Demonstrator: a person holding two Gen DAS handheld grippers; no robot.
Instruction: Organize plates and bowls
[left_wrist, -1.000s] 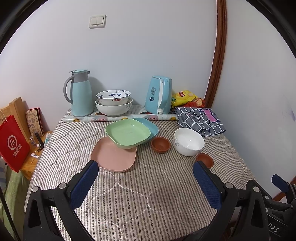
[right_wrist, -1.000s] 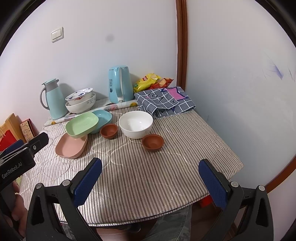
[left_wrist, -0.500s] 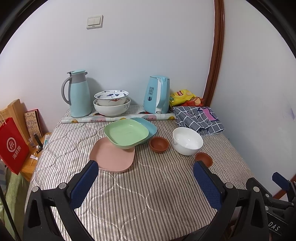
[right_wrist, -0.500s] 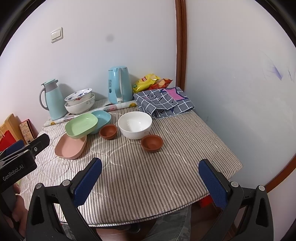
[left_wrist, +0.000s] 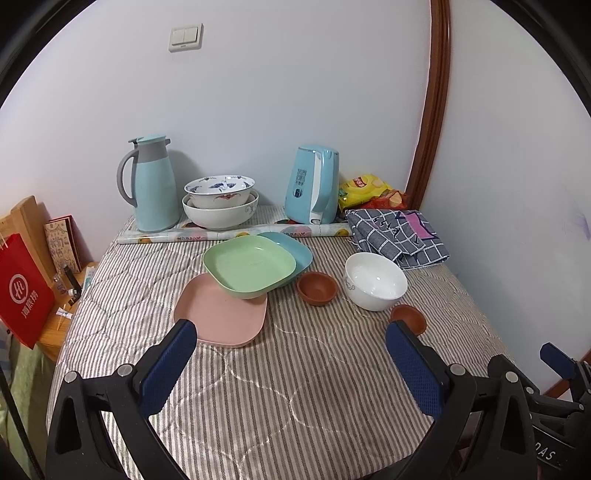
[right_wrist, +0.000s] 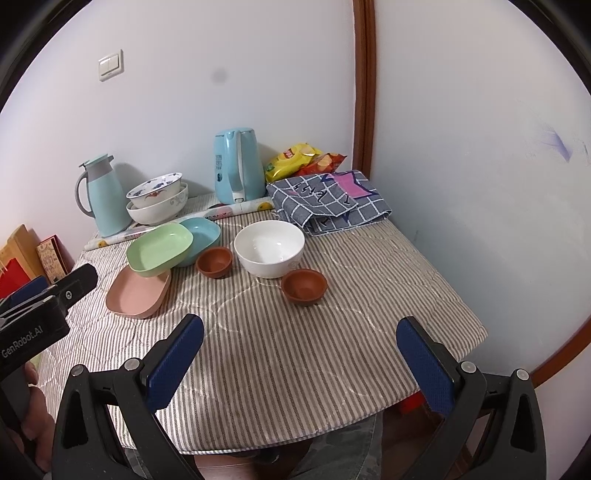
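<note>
Blue plate (left_wrist: 295, 248) half hidden under green plate (left_wrist: 249, 266).

A thermos (left_wrist: 155, 184), kettle (left_wrist: 314, 184), chip bags (left_wrist: 365, 188) and folded checked cloth (left_wrist: 397, 236) line the counter's (left_wrist: 280, 369) back edge.

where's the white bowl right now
The white bowl sits mid-table in the right wrist view, between two small brown bowls, just in front of the folded checked cloth.
</note>
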